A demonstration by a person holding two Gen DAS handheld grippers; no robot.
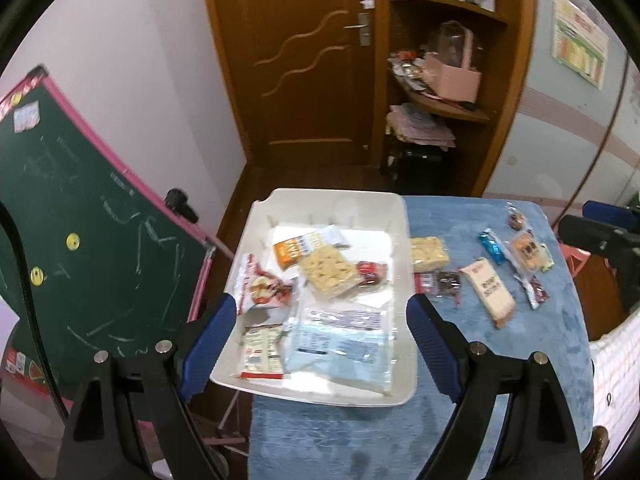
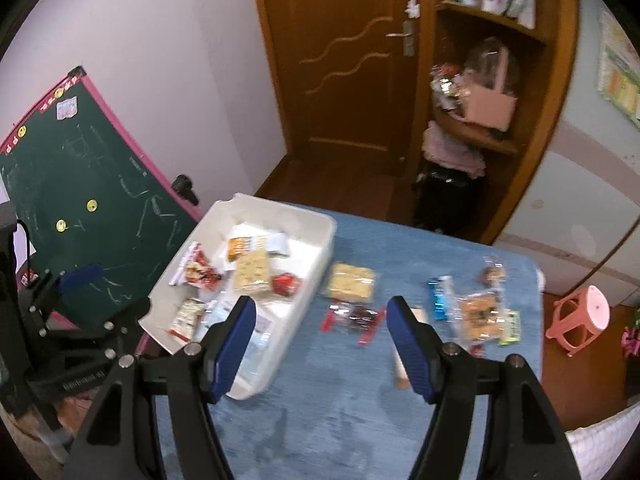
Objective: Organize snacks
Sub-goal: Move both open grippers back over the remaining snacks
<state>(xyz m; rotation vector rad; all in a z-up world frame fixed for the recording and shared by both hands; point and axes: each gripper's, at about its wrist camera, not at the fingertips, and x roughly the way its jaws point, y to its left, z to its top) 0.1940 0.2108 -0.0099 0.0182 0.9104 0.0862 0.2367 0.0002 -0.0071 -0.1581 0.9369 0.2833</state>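
I hold both the left gripper (image 1: 322, 320) and right gripper (image 2: 322, 326) spread apart and empty above the blue table (image 2: 360, 420), white snack tray (image 2: 324, 240) at ten o'clock, loose snacks (image 2: 352, 286) at twelve.

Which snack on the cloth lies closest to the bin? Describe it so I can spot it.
Start at the white bin on the blue cloth. Just outside the bin's right wall lies a clear packet of pale yellow biscuits. It is the only pale, squarish block there; the small dark red-trimmed packet lies just nearer the camera, and the blue wrapper lies further right.
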